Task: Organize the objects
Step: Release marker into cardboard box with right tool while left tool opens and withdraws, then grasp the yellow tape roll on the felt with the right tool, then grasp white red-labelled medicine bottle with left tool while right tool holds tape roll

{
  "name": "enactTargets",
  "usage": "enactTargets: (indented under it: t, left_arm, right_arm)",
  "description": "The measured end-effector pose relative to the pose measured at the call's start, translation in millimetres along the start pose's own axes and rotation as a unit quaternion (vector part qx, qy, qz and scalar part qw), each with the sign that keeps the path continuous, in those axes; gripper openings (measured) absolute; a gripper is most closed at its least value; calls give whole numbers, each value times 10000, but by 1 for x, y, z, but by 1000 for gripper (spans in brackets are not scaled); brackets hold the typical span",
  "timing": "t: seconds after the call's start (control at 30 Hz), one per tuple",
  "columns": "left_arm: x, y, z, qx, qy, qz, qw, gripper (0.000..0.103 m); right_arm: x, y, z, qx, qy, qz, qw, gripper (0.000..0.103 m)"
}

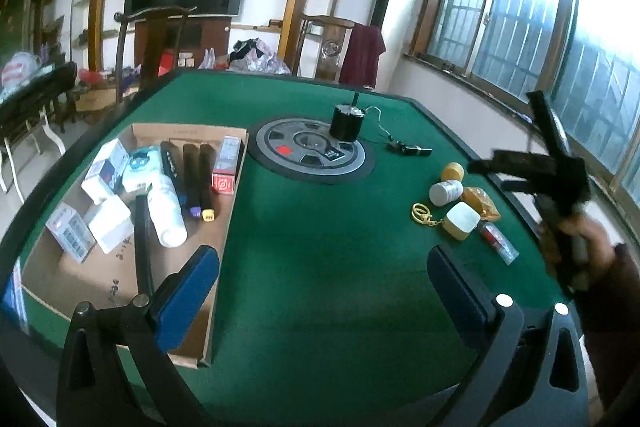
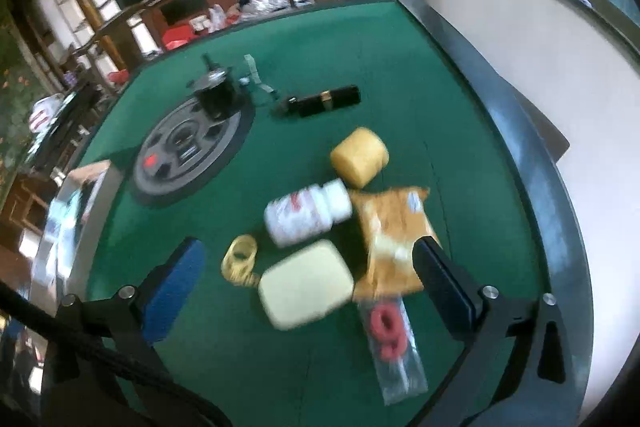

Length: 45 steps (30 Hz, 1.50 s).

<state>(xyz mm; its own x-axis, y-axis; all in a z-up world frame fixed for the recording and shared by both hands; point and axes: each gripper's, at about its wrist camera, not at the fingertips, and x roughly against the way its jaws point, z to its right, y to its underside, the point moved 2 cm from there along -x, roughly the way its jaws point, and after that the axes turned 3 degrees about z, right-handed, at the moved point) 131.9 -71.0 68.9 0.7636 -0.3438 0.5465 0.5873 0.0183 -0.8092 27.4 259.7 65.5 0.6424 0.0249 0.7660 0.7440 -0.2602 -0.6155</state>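
Objects for sorting lie in two groups on the green felt table. Nearest in the right wrist view, the right gripper hangs with its jaws spread wide and nothing between the pads, above a loose cluster near the table's right edge. Just under it lie a clear packet with red rings, a cream square case with a gold keyring touching its left side, and an orange snack packet partly behind the right finger. Beyond those, a white pill bottle lies on its side against the snack packet, and a yellow cylinder sits just past it. That view is blurred, so labels cannot be read.

The left gripper is also wide open and empty, over bare felt, with its left finger overlapping the near corner of a cardboard box. Inside the box are white cartons, a white bottle lying down, dark markers side by side and a red-and-white carton against the right wall.

Farther off, a round grey panel sits at the table's centre, with a black cylinder standing on its far rim. A black tube lies to the right of it.
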Motion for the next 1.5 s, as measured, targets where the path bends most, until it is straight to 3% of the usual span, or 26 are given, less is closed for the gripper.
enactTargets:
  t: [0.13,0.3,0.37,0.43,0.47,0.63,0.8,0.93,1.13,1.3,1.5]
  left_arm:
    - [-3,3,-7,179,48,-84,9998,102]
    - [-4,6,-17,315,73,-157,9994,102]
    - [-4,7,-20,337,38,-167,9993,102]
    - [-7,8,-24,387,32,-192,9991,102]
    - [-9,9,-26,415,28,-225,9989,102]
    - [-16,14,-27,444,84,-360,9983,102]
    - [-15,16,-27,449,129,-390,9981,102]
    - [-16,17,-28,478,131,-441,9978,102]
    - [-23,22,-24,511,224,-617,9965,102]
    - [-32,21,-6,414,498,-804,9947,102]
    - [-59,17,25,291,651,-1093,9915,102]
  right_arm:
    - [-24,-37,20,-256,575,261,9977,103]
    - [-69,-52,29,-363,295,-431,9980,103]
    - [-80,-49,25,-165,409,-666,9968,101]
    - [-87,-44,17,128,528,-809,9952,76]
    - [-90,-41,14,142,487,-930,9944,48]
    - [-88,-25,-11,624,484,-1024,9916,47]
    - [-75,-3,-48,853,-203,-1231,9885,47]
    - [-63,27,-89,1141,-967,-1453,9780,47]
    - [-38,67,-134,1598,-1597,-1581,9612,47]
    - [-10,55,-114,1188,-1846,-1075,9697,48]
    - [-1,35,-69,575,-1726,-615,9814,48]
